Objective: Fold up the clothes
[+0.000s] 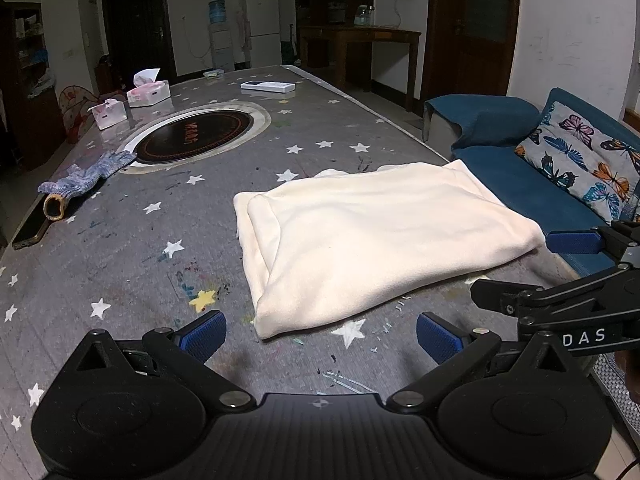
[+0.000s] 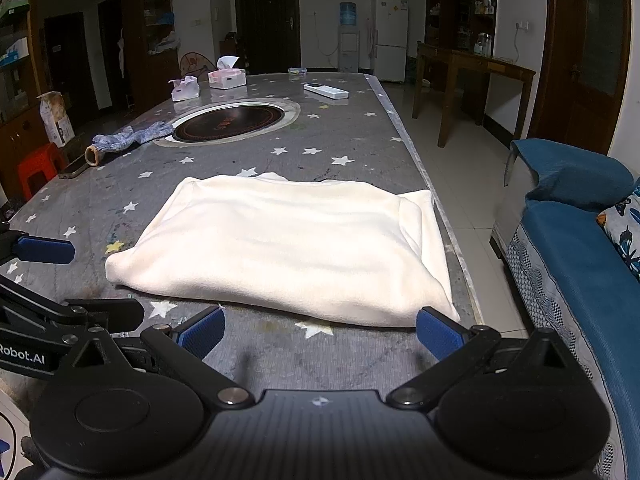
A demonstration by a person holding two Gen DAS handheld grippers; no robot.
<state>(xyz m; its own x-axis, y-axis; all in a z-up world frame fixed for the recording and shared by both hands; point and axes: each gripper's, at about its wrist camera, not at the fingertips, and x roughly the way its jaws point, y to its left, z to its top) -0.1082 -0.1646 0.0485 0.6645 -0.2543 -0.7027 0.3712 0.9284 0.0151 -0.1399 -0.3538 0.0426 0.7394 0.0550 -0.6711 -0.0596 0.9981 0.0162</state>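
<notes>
Cream garment (image 1: 372, 236) folded flat on counter (image 1: 160, 280), near its sofa-side edge, well short of round black hob (image 1: 196, 138). Left gripper (image 1: 320, 338) fingers spread wide, empty, just before garment's near corner. Right gripper (image 2: 320, 338) fingers spread too, empty, just short of garment's near edge.

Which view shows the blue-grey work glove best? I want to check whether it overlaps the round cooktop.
The left wrist view: the glove lies nearer and larger there, its fingers reaching the rim of the cooktop. The right wrist view shows the same glove smaller and farther off, its fingertips also at the rim.
</notes>
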